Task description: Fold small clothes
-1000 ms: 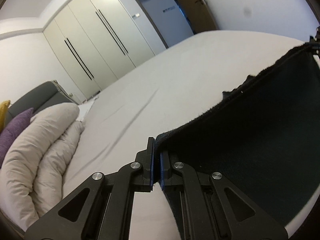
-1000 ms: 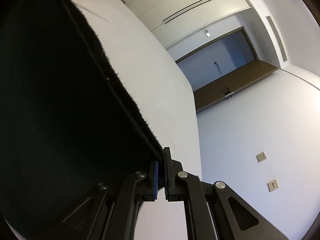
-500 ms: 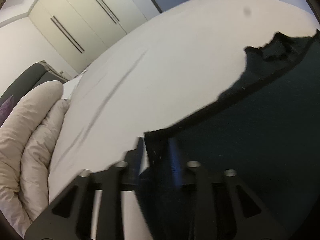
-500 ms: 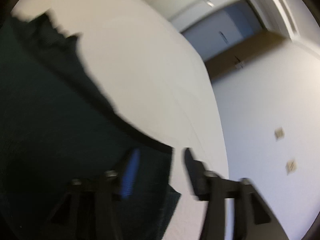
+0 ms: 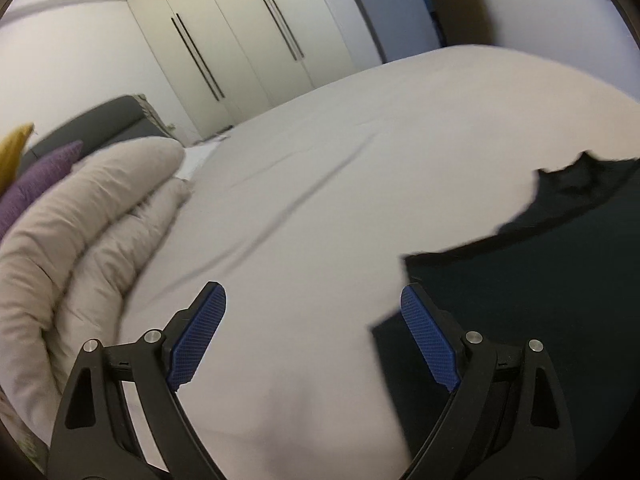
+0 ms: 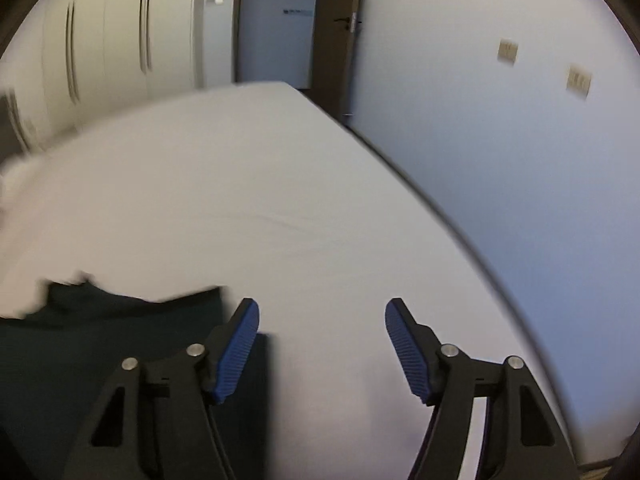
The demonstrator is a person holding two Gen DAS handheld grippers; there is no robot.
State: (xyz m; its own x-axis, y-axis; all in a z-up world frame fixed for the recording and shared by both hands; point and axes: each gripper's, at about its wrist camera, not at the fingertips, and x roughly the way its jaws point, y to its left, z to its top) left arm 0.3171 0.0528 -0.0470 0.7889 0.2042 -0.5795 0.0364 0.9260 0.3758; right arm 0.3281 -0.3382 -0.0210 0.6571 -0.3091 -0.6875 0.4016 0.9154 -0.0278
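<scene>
Both our grippers, left (image 5: 312, 336) and right (image 6: 322, 346), released; garment (image 5: 540, 280) lower right on bed (image 5: 360, 152). Uneven top layer may skew our next fold.

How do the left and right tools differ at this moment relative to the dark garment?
The left tool has the dark garment on its right, behind its right finger. The right tool has that garment on its left, behind its left finger. Both are wide open, holding nothing, over the pale bed sheet.
</scene>
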